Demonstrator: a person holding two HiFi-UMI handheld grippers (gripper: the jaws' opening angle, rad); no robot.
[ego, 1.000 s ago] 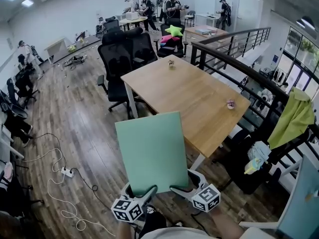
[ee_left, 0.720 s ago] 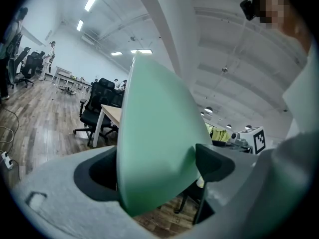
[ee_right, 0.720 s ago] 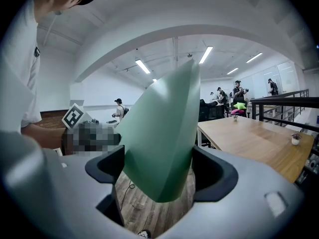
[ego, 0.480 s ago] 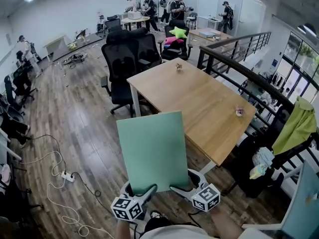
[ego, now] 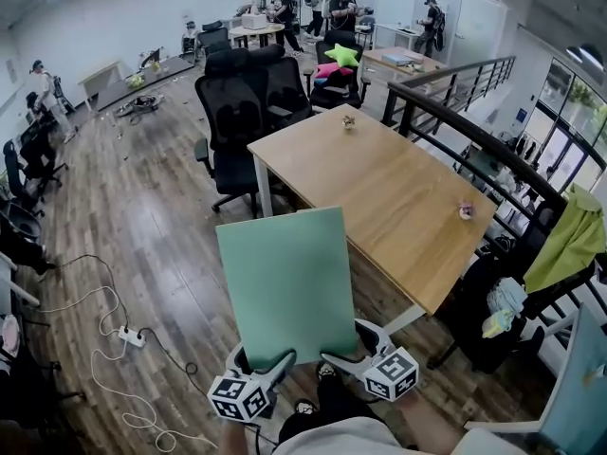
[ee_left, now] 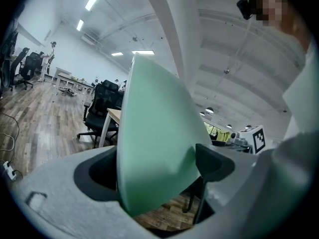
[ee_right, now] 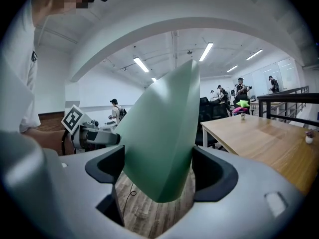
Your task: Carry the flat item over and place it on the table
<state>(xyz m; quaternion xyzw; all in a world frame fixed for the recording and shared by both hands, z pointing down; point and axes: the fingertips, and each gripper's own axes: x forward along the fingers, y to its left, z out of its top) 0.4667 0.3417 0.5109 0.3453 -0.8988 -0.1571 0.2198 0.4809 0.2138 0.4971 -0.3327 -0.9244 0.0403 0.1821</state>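
My left gripper [ego: 268, 365] and right gripper [ego: 341, 356] each clamp the bottom edge of one green flat board [ego: 285, 282]. It is held over the wood floor [ego: 142, 235], just short of the table [ego: 379, 188]. The two marker cubes [ego: 237, 398] show square codes only, no readable text. Two small ornaments [ego: 348, 121] sit on the table, with two black chairs [ego: 228, 112] behind.

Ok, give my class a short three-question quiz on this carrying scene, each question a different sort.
1. True or false: the green board lies on the wooden table.
2. How many grippers are shut on the board? A none, B one, C two.
3. Fill in: the office chairs beside the table are ___.
Key: 1 false, held in the air. 2 C, left gripper and right gripper. 3 black.
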